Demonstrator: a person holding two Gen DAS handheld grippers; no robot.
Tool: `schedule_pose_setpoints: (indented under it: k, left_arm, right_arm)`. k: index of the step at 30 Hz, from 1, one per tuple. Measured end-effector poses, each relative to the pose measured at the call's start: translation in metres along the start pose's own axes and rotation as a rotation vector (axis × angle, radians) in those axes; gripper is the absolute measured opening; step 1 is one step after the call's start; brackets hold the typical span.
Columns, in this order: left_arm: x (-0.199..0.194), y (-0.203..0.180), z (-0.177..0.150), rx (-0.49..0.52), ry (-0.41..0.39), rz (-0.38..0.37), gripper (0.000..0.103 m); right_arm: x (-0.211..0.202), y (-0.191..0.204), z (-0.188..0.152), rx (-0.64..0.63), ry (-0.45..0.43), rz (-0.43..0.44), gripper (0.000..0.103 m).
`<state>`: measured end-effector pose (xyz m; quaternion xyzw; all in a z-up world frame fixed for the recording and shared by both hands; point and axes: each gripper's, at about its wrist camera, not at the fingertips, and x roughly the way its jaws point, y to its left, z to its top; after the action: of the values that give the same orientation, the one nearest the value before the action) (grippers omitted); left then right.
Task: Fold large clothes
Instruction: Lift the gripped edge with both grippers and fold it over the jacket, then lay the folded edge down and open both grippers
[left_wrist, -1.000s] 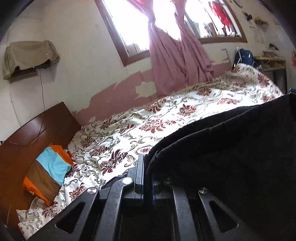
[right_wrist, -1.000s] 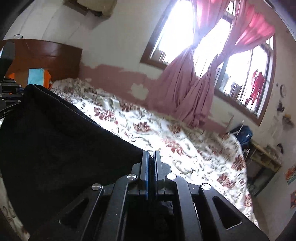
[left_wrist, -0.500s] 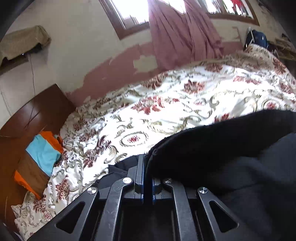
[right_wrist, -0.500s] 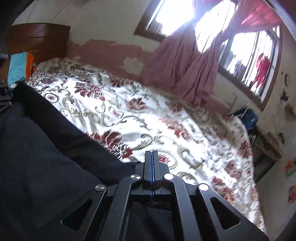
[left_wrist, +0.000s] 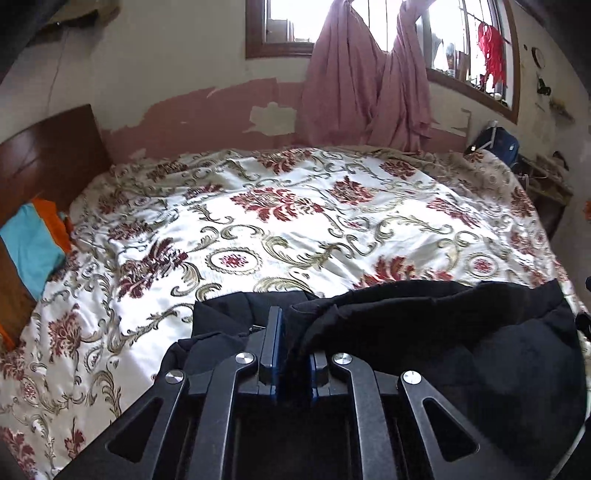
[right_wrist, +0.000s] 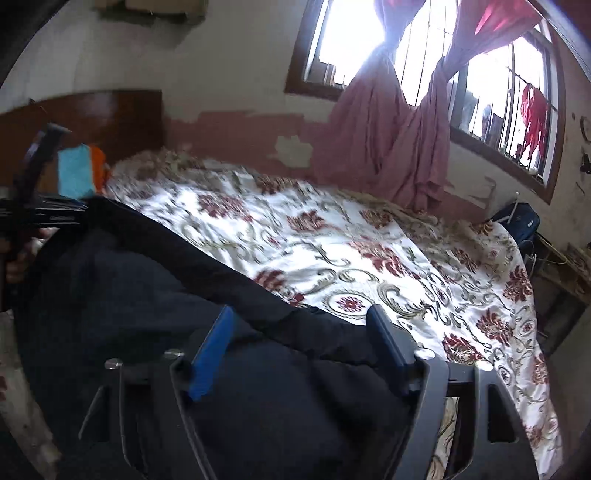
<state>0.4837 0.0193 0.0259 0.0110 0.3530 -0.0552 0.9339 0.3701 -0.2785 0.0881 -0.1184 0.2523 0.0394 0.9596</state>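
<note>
A large black garment (left_wrist: 443, 350) lies along the near edge of the floral bed cover (left_wrist: 295, 221), with its far edge folded over. My left gripper (left_wrist: 293, 325) sits at the garment's left end. Its jaws are just starting to open, and a thick fold of the black cloth still fills the narrow gap between them. In the right wrist view my right gripper (right_wrist: 300, 314) is opening wide over the garment (right_wrist: 129, 295). The cloth lies loose between its blue pads (right_wrist: 210, 354), which do not press on it. The left gripper (right_wrist: 37, 206) shows at the far left, held by a hand.
A wooden headboard (left_wrist: 48, 147) stands at the left, with an orange, turquoise and brown pillow (left_wrist: 29, 247) against it. Pink curtains (left_wrist: 369, 92) hang at the window behind the bed. A blue bag (left_wrist: 498, 142) and a cluttered shelf (left_wrist: 546, 184) are at the far right.
Both grippers came down and laid the black garment on the bed. The right jaws went from shut on the cloth to wide open. The left jaws parted slightly.
</note>
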Motion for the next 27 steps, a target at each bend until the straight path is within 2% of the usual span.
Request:
schedule_pose_setpoints:
  k: [6,11,16,19,24,27]
  left_arm:
    - [-0.018,0.019,0.008,-0.111,0.042,-0.112,0.014]
    - [-0.033,0.021,0.011,-0.136,0.043,-0.128,0.014]
    - [-0.043,0.032,0.016,-0.228,0.074,-0.207,0.014]
    - [-0.051,0.029,0.016,-0.2,0.061,-0.194,0.014]
    - [-0.055,0.039,0.018,-0.269,0.071,-0.25,0.015]
    - [-0.056,0.032,0.017,-0.207,0.07,-0.212,0.018]
  right_arm:
    - [-0.032,0.011,-0.013,-0.019,0.012,0.045,0.07]
    - [-0.043,0.01,-0.022,0.009,0.025,0.066,0.07]
    - [-0.042,0.011,-0.036,0.047,0.06,0.103,0.07]
    - [-0.041,0.012,-0.044,0.062,0.074,0.119,0.071]
    - [-0.039,0.01,-0.054,0.122,0.08,0.16,0.084]
    - [-0.036,0.01,-0.058,0.132,0.082,0.171,0.089]
